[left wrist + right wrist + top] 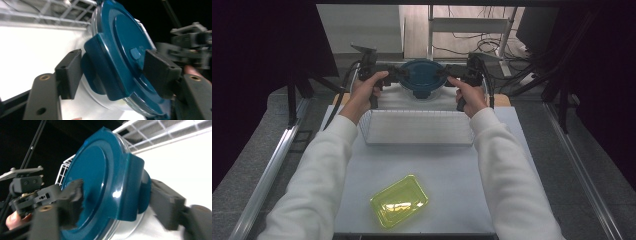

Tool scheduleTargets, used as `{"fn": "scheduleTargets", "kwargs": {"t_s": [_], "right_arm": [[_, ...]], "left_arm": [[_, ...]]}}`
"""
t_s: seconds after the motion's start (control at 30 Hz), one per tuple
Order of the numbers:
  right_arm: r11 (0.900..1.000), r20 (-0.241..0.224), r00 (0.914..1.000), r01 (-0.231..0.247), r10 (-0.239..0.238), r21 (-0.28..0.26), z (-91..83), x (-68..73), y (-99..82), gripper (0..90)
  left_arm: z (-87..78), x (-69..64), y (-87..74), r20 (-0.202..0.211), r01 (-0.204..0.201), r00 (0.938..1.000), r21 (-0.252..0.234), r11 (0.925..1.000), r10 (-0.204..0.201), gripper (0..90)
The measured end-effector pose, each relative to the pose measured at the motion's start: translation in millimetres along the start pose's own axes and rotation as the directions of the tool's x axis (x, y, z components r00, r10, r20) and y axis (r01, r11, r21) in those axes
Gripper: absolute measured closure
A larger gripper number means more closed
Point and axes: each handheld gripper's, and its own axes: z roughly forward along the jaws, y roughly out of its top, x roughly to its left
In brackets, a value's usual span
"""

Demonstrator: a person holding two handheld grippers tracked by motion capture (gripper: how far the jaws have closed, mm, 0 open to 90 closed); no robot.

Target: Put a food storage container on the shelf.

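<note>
though ajar, jaws astride lid (120,50)

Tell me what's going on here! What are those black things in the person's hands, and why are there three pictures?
The black things are grippers, hand tools with two jaws that pinch. A person holds the left gripper and the right gripper. One picture comes from a camera above the table. The other two come from small cameras riding on each gripper, looking along its jaws. Both grippers' jaws sit around the side clips of a round container with a blue lid, one jaw above and one below; whether they are pinching is unclear. The container is over a white wire basket. A yellow-green tray lies nearer the person.
</note>
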Motion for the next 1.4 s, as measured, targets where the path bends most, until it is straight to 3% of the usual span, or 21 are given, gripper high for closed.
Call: {"fn": "scheduleTargets", "kwargs": {"t_s": [0.07, 0.2, 0.27, 0.33, 0.4, 0.43, 0.53, 0.6, 0.67, 0.73, 0.8, 0.87, 0.93, 0.97, 1.03, 1.1, 1.2, 1.3, 1.4], "right_arm": [[0.9994, 0.014, 0.9994, 0.03, -0.03, -0.017, -3.2, 3.6, -0.3, 21.3], [0.9958, 0.033, 0.9957, 0.087, -0.086, -0.029, -12.0, 7.9, -1.2, 14.8], [0.9893, 0.069, 0.9877, 0.143, -0.141, -0.031, -18.3, 10.7, -3.3, 13.8], [0.9777, 0.09, 0.9753, 0.206, -0.202, -0.041, -27.0, 14.4, -6.1, 13.6], [0.9682, 0.082, 0.9665, 0.247, -0.243, -0.04, -34.6, 16.7, -9.2, 13.6], [0.9623, 0.075, 0.9614, 0.268, -0.265, -0.044, -39.1, 18.2, -11.6, 13.6], [0.9471, 0.057, 0.9472, 0.318, -0.315, -0.044, -51.8, 21.7, -20.8, 14.3], [0.937, 0.043, 0.9377, 0.346, -0.345, -0.044, -59.9, 22.2, -28.1, 15.8], [0.9314, 0.008, 0.9324, 0.361, -0.361, -0.045, -67.8, 21.2, -36.7, 17.2], [0.9188, 0.011, 0.9199, 0.392, -0.392, -0.047, -75.6, 20.2, -46.7, 18.4], [0.8982, 0.024, 0.8991, 0.438, -0.437, -0.04, -82.6, 19.3, -57.6, 20.3], [0.8695, 0.05, 0.8701, 0.492, -0.49, -0.04, -89.1, 17.5, -69.0, 21.7], [0.8528, 0.065, 0.8529, 0.521, -0.518, -0.038, -94.7, 14.0, -80.9, 21.9], [0.8504, 0.064, 0.8504, 0.525, -0.522, -0.035, -97.4, 11.5, -87.0, 22.0], [0.8444, 0.055, 0.844, 0.535, -0.533, -0.024, -102.3, 6.2, -99.4, 22.1], [0.8328, 0.055, 0.8321, 0.553, -0.552, -0.017, -107.4, 0.4, -111.6, 22.5], [0.8329, 0.04, 0.8327, 0.553, -0.552, -0.014, -115.3, -9.5, -126.8, 22.6], [0.8301, 0.043, 0.8299, 0.557, -0.556, -0.019, -123.3, -18.5, -140.3, 22.8], [0.8178, 0.043, 0.8177, 0.575, -0.574, -0.019, -130.7, -26.2, -153.3, 23.2]], "left_arm": [[-3.1, -2.7, -0.7, -0.016, -0.021, 0.9997, -0.012, 0.9997, 0.02, 23.9], [-11.7, -9.7, -2.8, -0.067, -0.064, 0.9959, -0.034, 0.9974, 0.061, 19.5], [-17.7, -15.4, -5.2, -0.094, -0.093, 0.9916, -0.045, 0.9946, 0.089, 18.4], [-26.6, -22.6, -8.6, -0.131, -0.138, 0.9827, -0.052, 0.989, 0.131, 18.2], [-33.5, -29.0, -12.5, -0.158, -0.183, 0.9721, -0.049, 0.9819, 0.173, 18.0], [-37.8, -31.4, -15.3, -0.158, -0.199, 0.9691, -0.045, 0.979, 0.19, 18.0], [-49.7, -37.5, -27.2, -0.122, -0.201, 0.9739, -0.071, 0.977, 0.191, 18.2], [-57.3, -40.8, -38.4, -0.113, -0.214, 0.9721, -0.078, 0.9736, 0.205, 18.8], [-64.8, -42.7, -50.6, -0.125, -0.242, 0.9648, -0.074, 0.9675, 0.231, 19.4], [-71.3, -44.5, -64.0, -0.137, -0.258, 0.9594, -0.075, 0.9632, 0.247, 20.0], [-77.3, -46.9, -77.7, -0.153, -0.299, 0.9457, -0.064, 0.952, 0.287, 20.9], [-82.5, -50.9, -91.5, -0.161, -0.331, 0.9338, -0.053, 0.942, 0.319, 21.1], [-87.8, -55.5, -106.8, -0.115, -0.339, 0.9365, -0.058, 0.9389, 0.331, 21.4], [-90.0, -58.0, -114.8, -0.1, -0.349, 0.9341, -0.053, 0.9356, 0.343, 21.2], [-93.0, -61.9, -130.6, -0.102, -0.384, 0.9198, -0.034, 0.9228, 0.379, 21.5], [-94.9, -62.7, -145.1, -0.114, -0.404, 0.9097, -0.026, 0.9142, 0.399, 21.6], [-94.4, -58.4, -163.9, -0.146, -0.428, 0.894, 0.003, 0.9038, 0.424, 22.0], [-93.8, -49.9, -181.0, -0.165, -0.427, 0.8902, 0.021, 0.904, 0.424, 22.6], [-91.9, -44.4, -197.3, -0.178, -0.422, 0.8889, 0.044, 0.9058, 0.422, 22.8]]}}
